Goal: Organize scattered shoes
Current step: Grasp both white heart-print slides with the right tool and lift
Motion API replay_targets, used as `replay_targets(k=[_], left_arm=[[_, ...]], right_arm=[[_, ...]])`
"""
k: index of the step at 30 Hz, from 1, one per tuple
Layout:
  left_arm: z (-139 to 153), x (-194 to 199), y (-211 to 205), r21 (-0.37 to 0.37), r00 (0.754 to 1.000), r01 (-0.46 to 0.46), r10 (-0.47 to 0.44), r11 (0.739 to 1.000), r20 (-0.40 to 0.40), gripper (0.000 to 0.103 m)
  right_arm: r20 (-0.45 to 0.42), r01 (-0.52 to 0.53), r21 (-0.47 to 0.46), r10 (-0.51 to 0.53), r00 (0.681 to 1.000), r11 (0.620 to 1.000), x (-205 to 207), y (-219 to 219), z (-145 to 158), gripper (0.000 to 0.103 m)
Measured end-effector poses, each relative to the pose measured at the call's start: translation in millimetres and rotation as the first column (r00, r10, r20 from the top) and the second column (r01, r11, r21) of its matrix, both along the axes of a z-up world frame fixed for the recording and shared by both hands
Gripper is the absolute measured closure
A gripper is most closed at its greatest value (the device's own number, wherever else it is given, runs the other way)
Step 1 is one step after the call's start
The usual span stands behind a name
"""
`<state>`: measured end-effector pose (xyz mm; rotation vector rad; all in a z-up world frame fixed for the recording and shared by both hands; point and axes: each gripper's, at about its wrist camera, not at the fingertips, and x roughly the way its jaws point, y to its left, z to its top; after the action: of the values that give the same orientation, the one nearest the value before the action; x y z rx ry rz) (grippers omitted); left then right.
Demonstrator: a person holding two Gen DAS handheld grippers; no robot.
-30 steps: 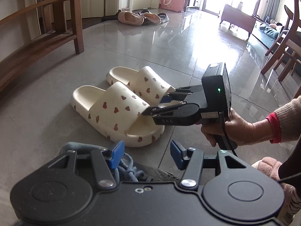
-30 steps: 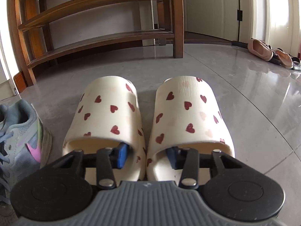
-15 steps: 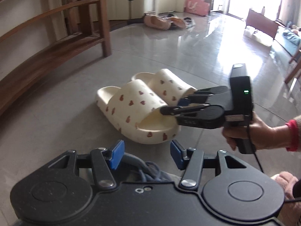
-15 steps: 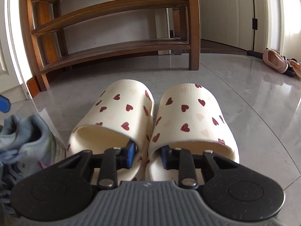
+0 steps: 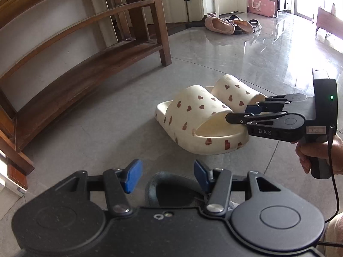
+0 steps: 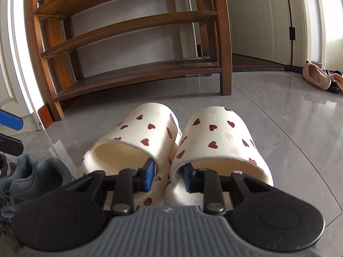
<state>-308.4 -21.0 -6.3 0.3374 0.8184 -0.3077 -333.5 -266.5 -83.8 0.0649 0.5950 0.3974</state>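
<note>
Cream slippers with dark-red hearts, grey-blue sneaker, brown wooden rack, glossy grey floor.

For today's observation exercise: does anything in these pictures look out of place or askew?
Yes. The heart-print slippers are tilted, heels raised off the floor, pinched together by their inner strap edges in the right gripper. More shoes lie jumbled by the far door, while the wooden shoe rack shows bare shelves.

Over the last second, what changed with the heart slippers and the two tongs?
The right tongs closed on the inner strap edges of both heart slippers, pinching the pair together and tipping their heels off the floor. The left tongs stayed half open over the grey sneaker. The wooden rack is unchanged.
</note>
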Motion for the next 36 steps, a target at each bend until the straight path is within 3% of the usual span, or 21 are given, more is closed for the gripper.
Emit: replay_targets(k=[14,21,29,33,36], left_arm=[[0.7,-5.4,6.1,0.010,1.000,-0.022,0.022,1.000,0.005,0.049],[0.9,-5.2,10.8,-0.003,0.999,-0.038,0.038,0.999,-0.008,0.049],[-4.1,-2.1,6.6,-0.011,0.999,-0.019,0.018,1.000,-0.027,0.049],[-10.5,-0.3,6.3,-0.011,0.999,-0.018,0.018,1.000,-0.049,0.049],[-13.0,1.5,6.1,-0.011,0.998,-0.018,0.017,1.000,-0.060,0.049]], right_arm=[[-0.020,0.026,0.110,-0.024,1.000,0.994,4.0,-11.7,13.8,0.072],[-0.012,-0.008,0.061,0.009,1.000,0.998,-7.8,-11.9,8.7,0.072],[-0.089,0.023,0.037,-0.019,0.996,0.999,-29.2,-30.5,-17.0,0.072],[-0.093,0.039,-0.010,-0.040,0.995,0.999,-32.7,-26.0,-28.8,0.054],[-0.097,0.030,-0.037,-0.034,0.995,0.999,-32.9,-17.4,-37.1,0.054]])
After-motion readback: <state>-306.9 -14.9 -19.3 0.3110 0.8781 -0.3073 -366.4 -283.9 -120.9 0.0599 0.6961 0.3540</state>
